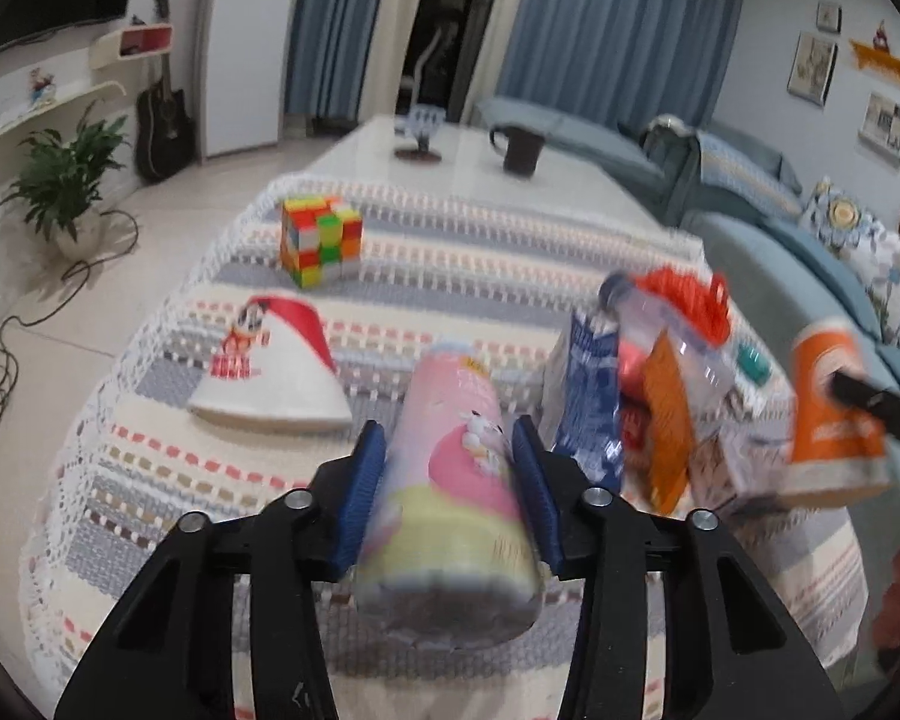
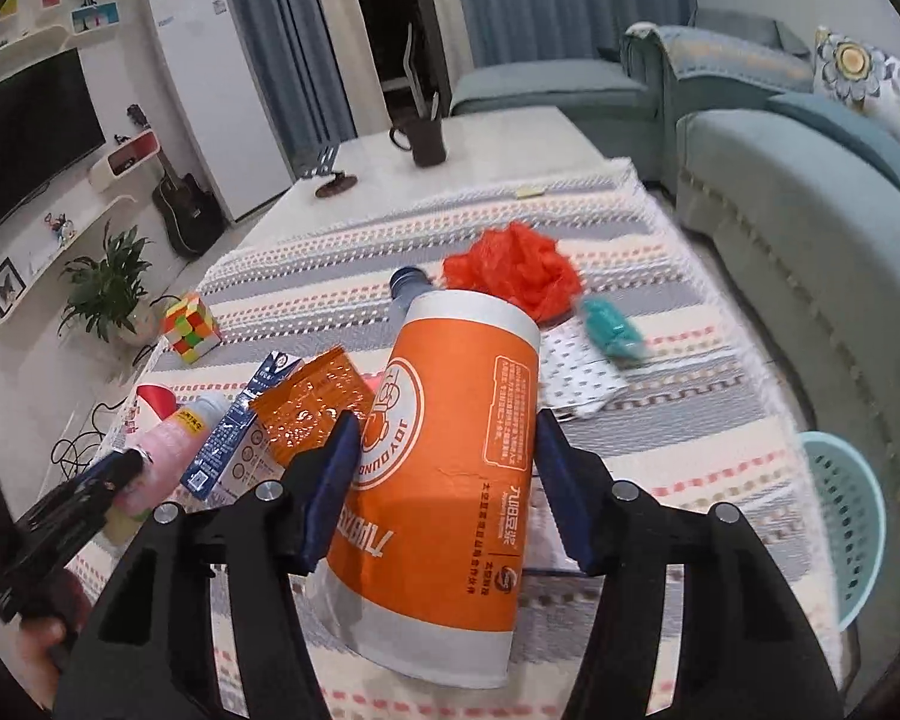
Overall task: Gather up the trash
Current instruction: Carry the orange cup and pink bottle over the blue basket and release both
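Orange and white, the paper cup [image 2: 450,480] sits clamped between the blue pads of your right hand-held gripper [image 2: 444,462], tilted with its base toward the camera. Your left hand-held gripper [image 1: 450,468] grips a pink bottle [image 1: 450,480] the same way, above the striped cloth on the worktop [image 1: 450,228]. Just right of it lies the remaining litter: a blue carton [image 1: 591,390], an orange wrapper [image 1: 666,420] and a red bag [image 1: 684,294]. A pale blue basket [image 2: 852,528] stands beside the worktop's right edge.

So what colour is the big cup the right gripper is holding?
Orange with white bands and white print, the paper cup shows best in the right wrist view, between the right gripper fingers.
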